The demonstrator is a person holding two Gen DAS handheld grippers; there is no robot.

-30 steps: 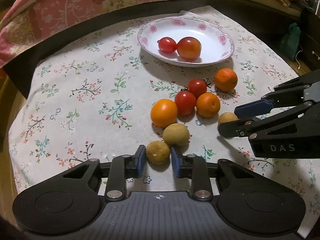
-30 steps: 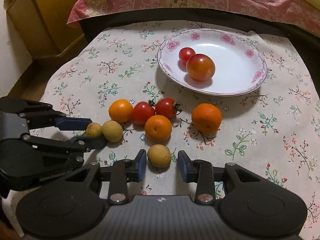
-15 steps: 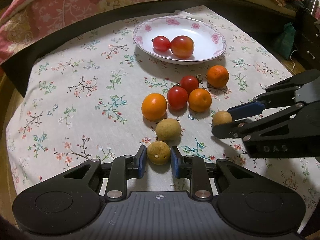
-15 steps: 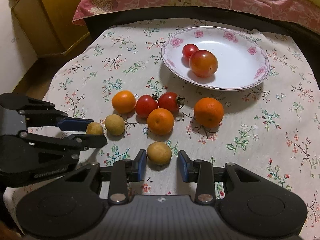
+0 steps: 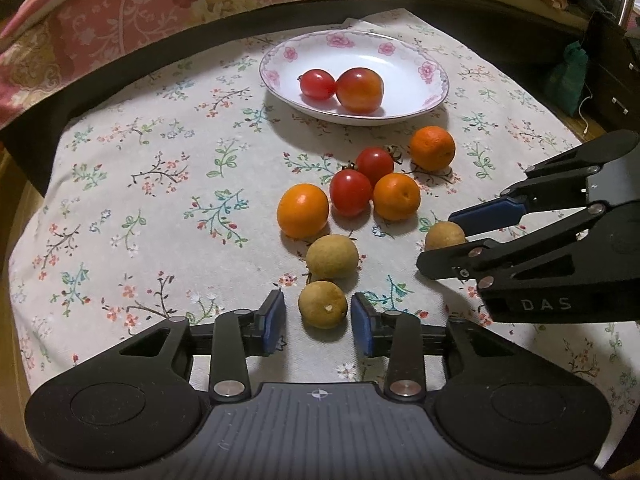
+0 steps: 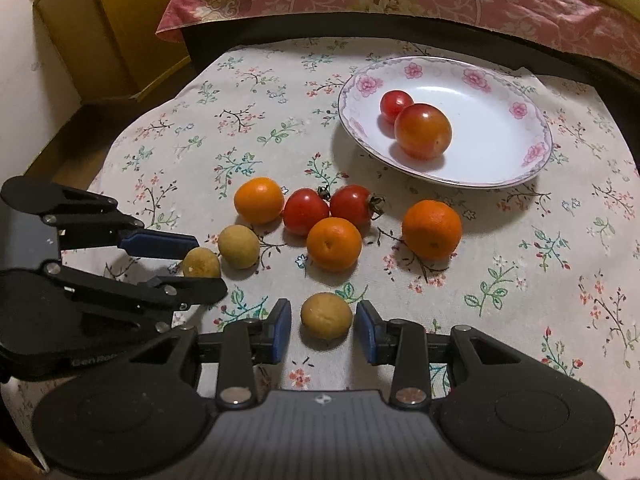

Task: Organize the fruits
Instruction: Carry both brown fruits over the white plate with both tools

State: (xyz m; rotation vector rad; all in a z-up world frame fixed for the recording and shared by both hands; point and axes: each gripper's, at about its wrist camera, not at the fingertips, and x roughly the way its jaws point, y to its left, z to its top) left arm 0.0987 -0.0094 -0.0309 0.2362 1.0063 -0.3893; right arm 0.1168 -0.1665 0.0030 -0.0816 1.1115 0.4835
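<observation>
Hazard check, working left to right across the tablecloth (image 5: 160, 208).

Left gripper (image 5: 318, 316): its jaws have just been opening and now stand slightly apart, one on each side of a small brown fruit (image 5: 323, 305) near the front edge of the cloth. A gap shows at each pad, so you hold nothing. The fruit is round and free; if you nudge it with a pad as you withdraw, it will likely roll into the second brown fruit (image 5: 332, 256) just behind it, or toward the front edge.

Centre: three oranges (image 5: 303, 211) and two loose tomatoes (image 5: 351, 192) lie clustered and partly touching. A knock to one will probably shift the others.

Right gripper (image 6: 323, 330): its jaws are narrowly parted around a third brown fruit (image 6: 327, 315), with clear gaps on both sides; nothing is gripped. If you close off-centre, the fruit may squirt out forward toward the cluster.

The two grippers sit close together. If you swing either sideways, you risk a collision.

Far edge: the plate (image 6: 500, 148) holds two tomatoes (image 6: 423, 131). If you drop fruit in from height, it may bounce off the shallow rim.
</observation>
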